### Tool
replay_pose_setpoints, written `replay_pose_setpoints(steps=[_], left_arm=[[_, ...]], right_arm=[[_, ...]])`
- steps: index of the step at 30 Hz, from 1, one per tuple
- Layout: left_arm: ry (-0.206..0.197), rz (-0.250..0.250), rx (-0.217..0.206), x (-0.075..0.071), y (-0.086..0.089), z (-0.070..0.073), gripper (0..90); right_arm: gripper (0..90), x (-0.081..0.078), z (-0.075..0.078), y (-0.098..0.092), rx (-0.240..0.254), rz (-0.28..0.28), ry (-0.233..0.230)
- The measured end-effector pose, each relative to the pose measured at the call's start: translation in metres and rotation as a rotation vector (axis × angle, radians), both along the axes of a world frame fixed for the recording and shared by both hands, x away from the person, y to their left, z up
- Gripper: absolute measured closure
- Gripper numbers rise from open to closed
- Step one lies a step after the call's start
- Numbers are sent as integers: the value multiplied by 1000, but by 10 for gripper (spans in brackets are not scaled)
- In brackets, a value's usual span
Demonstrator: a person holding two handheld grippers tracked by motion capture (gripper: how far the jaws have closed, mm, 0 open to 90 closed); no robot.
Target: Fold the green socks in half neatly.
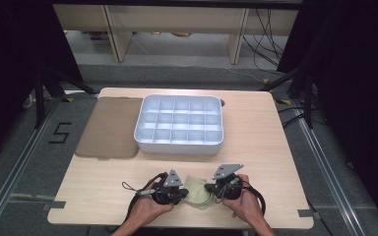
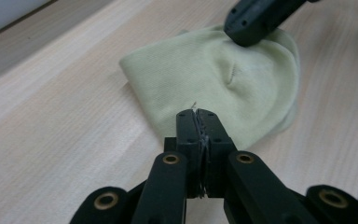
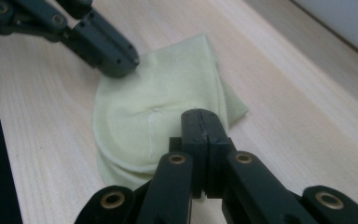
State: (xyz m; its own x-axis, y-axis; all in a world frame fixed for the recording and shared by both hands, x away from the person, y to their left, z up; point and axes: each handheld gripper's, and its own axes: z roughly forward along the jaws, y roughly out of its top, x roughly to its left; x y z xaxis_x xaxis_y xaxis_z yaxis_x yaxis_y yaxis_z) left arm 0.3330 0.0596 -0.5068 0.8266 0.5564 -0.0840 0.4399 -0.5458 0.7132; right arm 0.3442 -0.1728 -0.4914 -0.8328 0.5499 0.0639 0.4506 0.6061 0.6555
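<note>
- Mat point(image 1: 109, 127): a brown sheet lies flat on the table point(image 1: 266, 147) just left of the tray, untouched by either gripper
- Tray point(image 1: 179, 144): the white divided box stands at the table's middle, well apart from the work; every cell I can make out looks bare, so nothing has been stowed yet
- Left gripper point(image 1: 176, 192): held low at the near edge, jaws pressed together; in the left gripper view point(image 2: 196, 114) the tips meet at the near edge of the cloth, and whether fabric is pinched between them I cannot tell
- Cloth point(image 1: 197, 191): a small pale yellow-green piece lies on the table between the two grippers; in the left gripper view point(image 2: 214, 88) it looks folded over, layers showing along its rounded edge
- Right gripper point(image 1: 212, 188): jaws closed, tips on the cloth from the other side point(image 3: 199, 114); a hold on fabric is not clear here either
- Judgement: the folding seems partly done, the cloth already doubled; what is left is probably a last fold or tidy, and perhaps moving it to the tray
</note>
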Motion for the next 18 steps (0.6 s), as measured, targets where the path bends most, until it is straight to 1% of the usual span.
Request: replay_pose_setpoints(steps=[1, 2, 3, 4, 5, 6, 7, 8, 9, 10, 11, 12, 13, 15, 16, 17, 18], left_arm=[[-2, 0, 3, 1, 0, 0, 876], [5, 17, -4, 0, 0, 0, 876], [-3, 11, 1, 2, 1, 0, 874], [3, 25, -4, 2, 2, 0, 874], [-8, 14, 2, 4, 2, 0, 873], [1, 37, 0, 4, 2, 0, 871], [-6, 36, -8, 4, 2, 0, 866], [8, 35, -7, 4, 3, 1, 855], [20, 55, -32, 3, 2, 1, 845], [3, 33, -11, 5, 4, 3, 837], [5, 41, -12, 5, 4, 5, 824], [7, 53, -16, 6, 5, 5, 812], [19, 62, -26, 7, 6, 6, 790], [53, 74, -42, 10, 7, 5, 709], [56, 85, -45, 10, 7, 5, 680], [63, 98, -46, 11, 6, 4, 656], [65, 82, -29, 13, 7, 3, 644]], right_arm=[[900, -2, 0, 1, -8, -15, 4], [900, -3, 1, 0, -13, 4, 17], [900, -4, -1, 2, 1, 0, 2], [900, -6, -1, 2, -3, 8, -3], [900, -7, -1, 2, 4, 11, 10], [900, -8, 0, 2, -9, 13, 11], [900, -9, -1, 3, 1, 18, 2], [900, -9, -1, 4, 3, 24, 4], [900, -9, -2, 5, 1, 27, 1], [900, -9, -1, 4, -8, 31, 10], [900, -10, 0, 4, -6, 32, 11], [900, -10, -2, 5, -2, 26, -1], [900, -10, -2, 5, -1, 26, 1], [900, -11, -1, 5, -10, 23, 10], [900, -10, -1, 5, -12, 28, 16], [900, -10, -1, 5, -12, 31, 9], [900, -11, -1, 5, -15, 20, 17]])
